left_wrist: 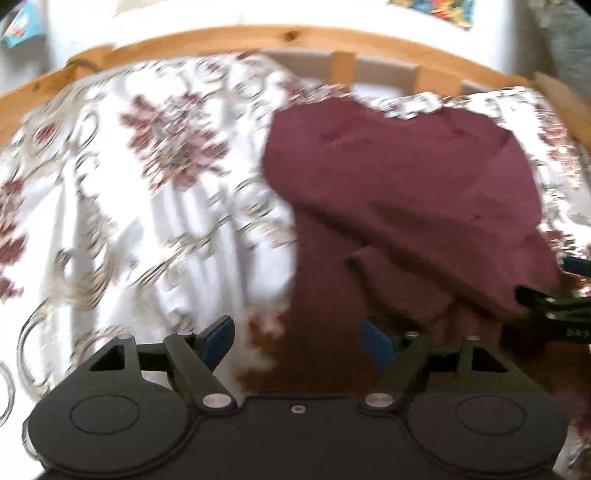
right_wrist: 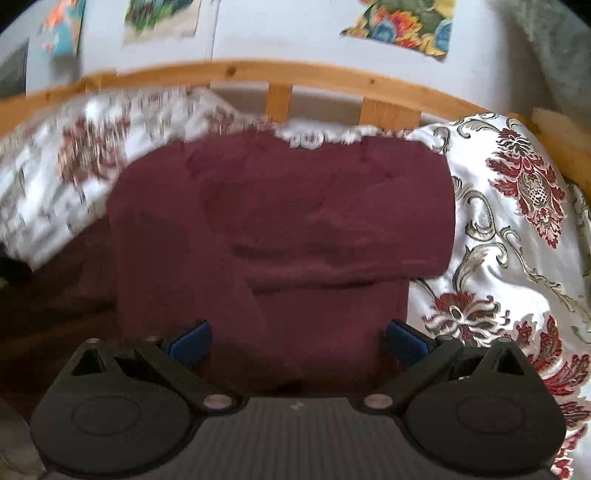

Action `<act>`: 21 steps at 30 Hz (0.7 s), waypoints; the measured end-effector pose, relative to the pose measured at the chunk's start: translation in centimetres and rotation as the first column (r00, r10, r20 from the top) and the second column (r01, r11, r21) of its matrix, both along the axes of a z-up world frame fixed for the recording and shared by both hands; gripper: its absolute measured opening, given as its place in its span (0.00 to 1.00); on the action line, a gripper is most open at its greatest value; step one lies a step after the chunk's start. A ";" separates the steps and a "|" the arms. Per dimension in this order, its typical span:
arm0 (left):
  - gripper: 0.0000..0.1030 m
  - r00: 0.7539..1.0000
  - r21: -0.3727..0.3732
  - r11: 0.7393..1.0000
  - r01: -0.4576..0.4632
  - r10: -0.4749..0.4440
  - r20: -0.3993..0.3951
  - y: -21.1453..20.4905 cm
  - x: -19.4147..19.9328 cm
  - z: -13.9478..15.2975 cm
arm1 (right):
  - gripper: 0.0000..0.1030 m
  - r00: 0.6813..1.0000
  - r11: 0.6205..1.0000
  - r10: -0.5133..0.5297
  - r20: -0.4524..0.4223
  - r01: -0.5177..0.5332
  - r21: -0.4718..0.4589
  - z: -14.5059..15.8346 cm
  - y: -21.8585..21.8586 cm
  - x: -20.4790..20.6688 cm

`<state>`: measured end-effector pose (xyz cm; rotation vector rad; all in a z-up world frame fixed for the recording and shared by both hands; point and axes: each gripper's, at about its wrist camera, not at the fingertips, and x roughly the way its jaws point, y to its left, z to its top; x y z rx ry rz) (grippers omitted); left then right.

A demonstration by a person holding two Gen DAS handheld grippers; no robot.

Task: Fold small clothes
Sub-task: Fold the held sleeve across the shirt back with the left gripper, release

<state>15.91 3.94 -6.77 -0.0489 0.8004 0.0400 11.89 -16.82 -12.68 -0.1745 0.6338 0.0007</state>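
A maroon garment (left_wrist: 406, 192) lies on a bed with a white floral cover (left_wrist: 155, 192), partly folded with its upper part doubled over the lower strip. My left gripper (left_wrist: 299, 341) is open and empty, over the garment's near left edge. In the right wrist view the garment (right_wrist: 288, 221) fills the centre. My right gripper (right_wrist: 297, 341) is open and empty, its blue pads (right_wrist: 190, 341) straddling the garment's near strip. The right gripper's fingers (left_wrist: 546, 306) also show at the right edge of the left wrist view, next to the fold's corner.
A wooden bed frame (right_wrist: 280, 77) with slats runs along the far side, against a white wall with colourful pictures (right_wrist: 402, 22). The floral cover (right_wrist: 517, 229) spreads to the right of the garment. A dark area (right_wrist: 48, 314) lies at the near left.
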 end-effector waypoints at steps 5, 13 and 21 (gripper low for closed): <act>0.75 0.997 0.010 1.000 -0.006 0.006 -0.070 2.0 -0.4 -1.2 | 1.00 0.998 0.993 -0.041 -0.045 0.035 -0.110 -0.7 0.1 -0.8; 0.75 0.994 0.105 0.991 0.081 -0.073 -0.079 2.3 -0.9 -1.9 | 1.00 0.999 0.994 -0.029 0.023 0.031 -0.107 1.7 -1.5 -7.0; 0.94 0.967 0.144 0.957 0.252 -0.256 0.009 2.8 -5.1 1.2 | 1.00 0.985 0.980 0.155 -0.071 -0.163 -0.112 3.6 0.6 -12.1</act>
